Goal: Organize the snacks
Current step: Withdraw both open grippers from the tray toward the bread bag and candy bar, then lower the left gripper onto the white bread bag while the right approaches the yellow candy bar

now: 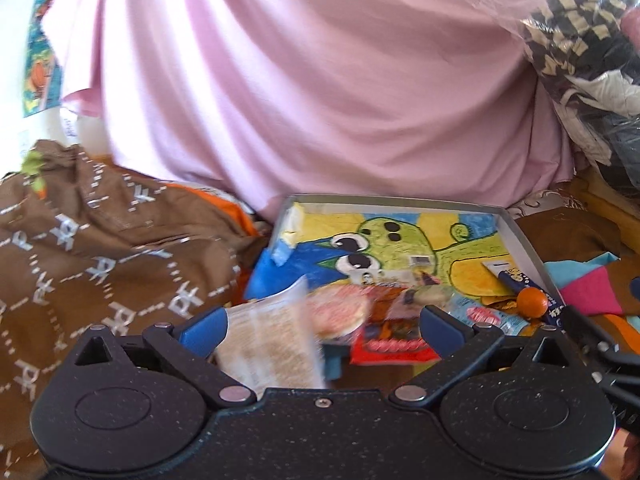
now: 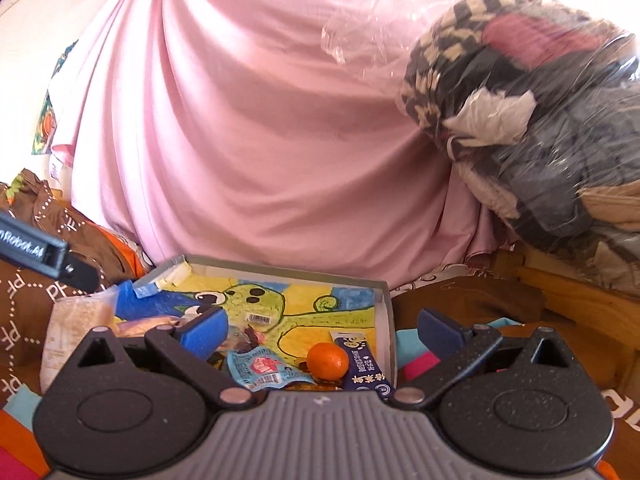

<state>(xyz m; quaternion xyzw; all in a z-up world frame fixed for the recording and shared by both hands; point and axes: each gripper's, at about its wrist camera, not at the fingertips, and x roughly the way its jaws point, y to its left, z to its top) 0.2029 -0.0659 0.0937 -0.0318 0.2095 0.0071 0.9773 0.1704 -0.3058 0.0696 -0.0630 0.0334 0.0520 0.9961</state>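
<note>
Black speckled left gripper [image 1: 324, 322], grey-ribbed right gripper [image 2: 322, 326], blue fingers [image 1: 206, 330]

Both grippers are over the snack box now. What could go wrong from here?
The left gripper is open with the beige grain packet loose against one finger, so the packet could slide out onto the brown bedding. The small orange sits near the box's wall and might roll if nudged. The right gripper is open and empty.

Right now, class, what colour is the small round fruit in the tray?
Orange, clearest in the right wrist view.
</note>
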